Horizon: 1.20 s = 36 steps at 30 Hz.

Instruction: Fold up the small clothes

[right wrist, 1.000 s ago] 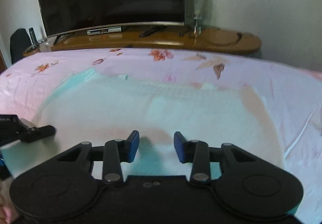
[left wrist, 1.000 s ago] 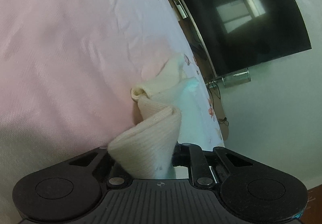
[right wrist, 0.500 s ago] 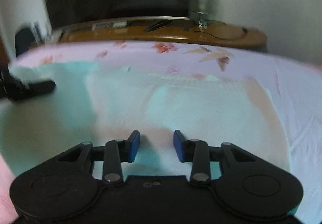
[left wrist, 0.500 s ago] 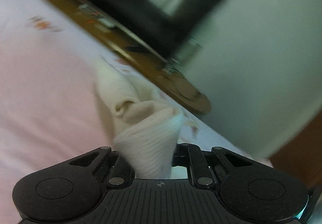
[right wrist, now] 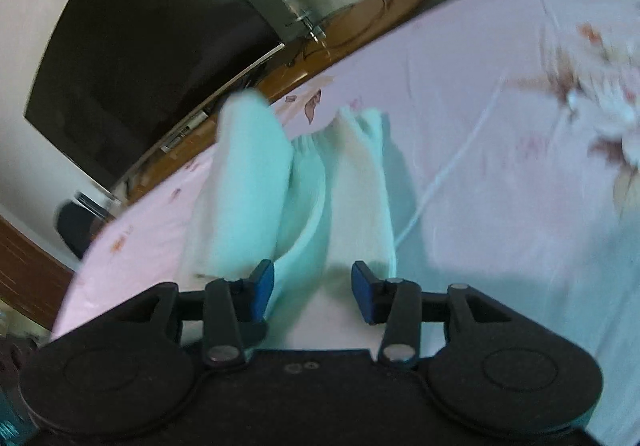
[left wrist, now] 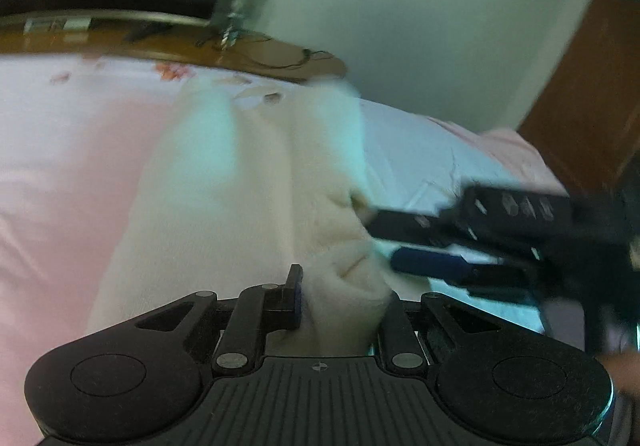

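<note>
A cream knit garment (left wrist: pixel 248 181) lies bunched in long folds on the pink bedsheet (left wrist: pixel 60 173). My left gripper (left wrist: pixel 344 306) is shut on one end of it, and the cloth hides the right finger. In the right wrist view the garment (right wrist: pixel 304 181) runs away from my right gripper (right wrist: pixel 312 290), whose jaws are opening. Cloth lies between the blue pads (right wrist: pixel 262 286), which do not press on it. The right gripper (left wrist: pixel 404 246) also shows in the left wrist view, at the garment's right edge, close to my left gripper.
A dark television (right wrist: pixel 132 37) stands on a long wooden stand (left wrist: pixel 280 61) beyond the bed, with a clear glass vase (right wrist: pixel 288 1) beside it. A wooden door (left wrist: pixel 588 85) is on the right. The sheet has flower prints (right wrist: pixel 592 93).
The garment lay flat under the right gripper; it is now gathered into folds. My left gripper rolled and swung over with its end. The right gripper rolled, came alongside, and its jaws widened.
</note>
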Each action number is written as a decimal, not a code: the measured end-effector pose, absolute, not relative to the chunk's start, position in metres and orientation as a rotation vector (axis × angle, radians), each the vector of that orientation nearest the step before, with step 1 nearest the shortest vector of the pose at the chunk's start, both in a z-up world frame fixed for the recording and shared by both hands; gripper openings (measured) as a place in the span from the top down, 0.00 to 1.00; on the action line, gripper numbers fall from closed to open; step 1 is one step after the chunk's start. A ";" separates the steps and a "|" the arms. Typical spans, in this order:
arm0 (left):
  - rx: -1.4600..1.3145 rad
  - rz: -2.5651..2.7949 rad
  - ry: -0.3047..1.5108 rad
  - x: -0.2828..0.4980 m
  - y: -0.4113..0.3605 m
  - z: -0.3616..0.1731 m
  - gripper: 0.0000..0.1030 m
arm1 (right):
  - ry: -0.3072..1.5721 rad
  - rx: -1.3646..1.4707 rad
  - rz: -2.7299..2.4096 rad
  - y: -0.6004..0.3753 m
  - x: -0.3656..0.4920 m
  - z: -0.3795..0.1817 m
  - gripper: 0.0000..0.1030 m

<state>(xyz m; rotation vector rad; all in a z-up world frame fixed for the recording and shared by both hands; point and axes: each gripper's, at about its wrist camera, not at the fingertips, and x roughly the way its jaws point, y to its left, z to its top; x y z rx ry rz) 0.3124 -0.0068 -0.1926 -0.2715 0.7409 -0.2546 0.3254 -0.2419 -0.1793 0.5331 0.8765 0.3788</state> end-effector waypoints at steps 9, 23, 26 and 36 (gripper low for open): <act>-0.319 -0.299 0.793 0.275 0.014 -0.176 0.60 | 0.930 0.571 0.422 -0.231 0.330 -0.180 0.45; -0.467 -0.085 0.728 0.238 0.102 -0.156 0.60 | 0.901 0.459 0.378 -0.192 0.350 -0.187 0.69; -0.450 -0.090 0.728 0.253 0.093 -0.166 0.60 | 0.888 0.435 0.380 -0.192 0.350 -0.185 0.77; -0.370 -0.125 0.706 0.291 0.058 -0.175 0.60 | 0.822 0.140 0.380 -0.198 0.354 -0.149 0.83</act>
